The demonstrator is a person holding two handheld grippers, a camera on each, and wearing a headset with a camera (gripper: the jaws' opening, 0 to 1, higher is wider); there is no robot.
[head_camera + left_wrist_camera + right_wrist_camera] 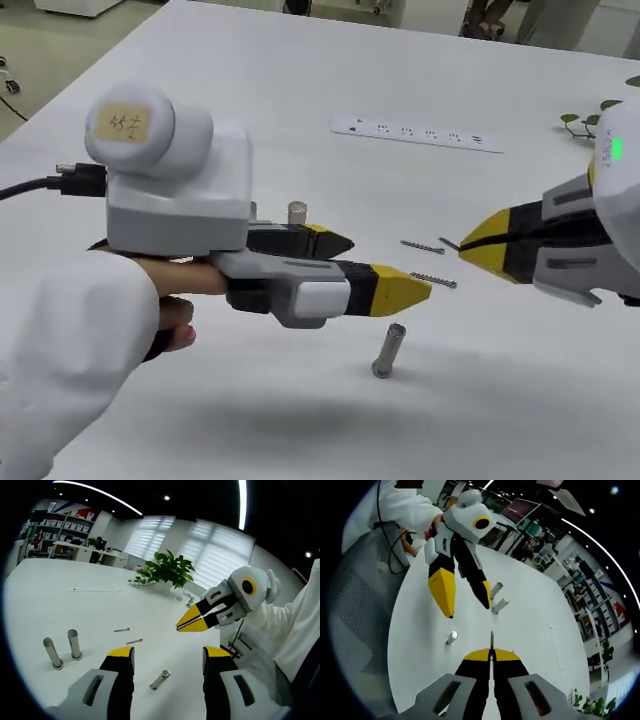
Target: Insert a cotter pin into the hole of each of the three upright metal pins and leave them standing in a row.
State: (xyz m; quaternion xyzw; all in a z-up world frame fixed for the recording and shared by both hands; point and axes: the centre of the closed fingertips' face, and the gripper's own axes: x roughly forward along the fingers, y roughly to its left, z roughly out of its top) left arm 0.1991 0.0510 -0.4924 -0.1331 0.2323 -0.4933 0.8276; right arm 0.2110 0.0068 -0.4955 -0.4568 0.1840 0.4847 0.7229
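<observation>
Pins (74, 644), two upright, one lying (159, 679), cotter pin (491, 639) clamped in right claw (491, 651), two loose (433, 280), left claw (169, 652) apart

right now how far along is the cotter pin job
Nothing looks done. Two upright metal pins stand with nothing visible through them; the fallen metal pin lies on the table. In hand: the right gripper is shut on one cotter pin, left gripper open. Left: all three insertions, with two loose cotter pins waiting, and standing the fallen one up.
</observation>
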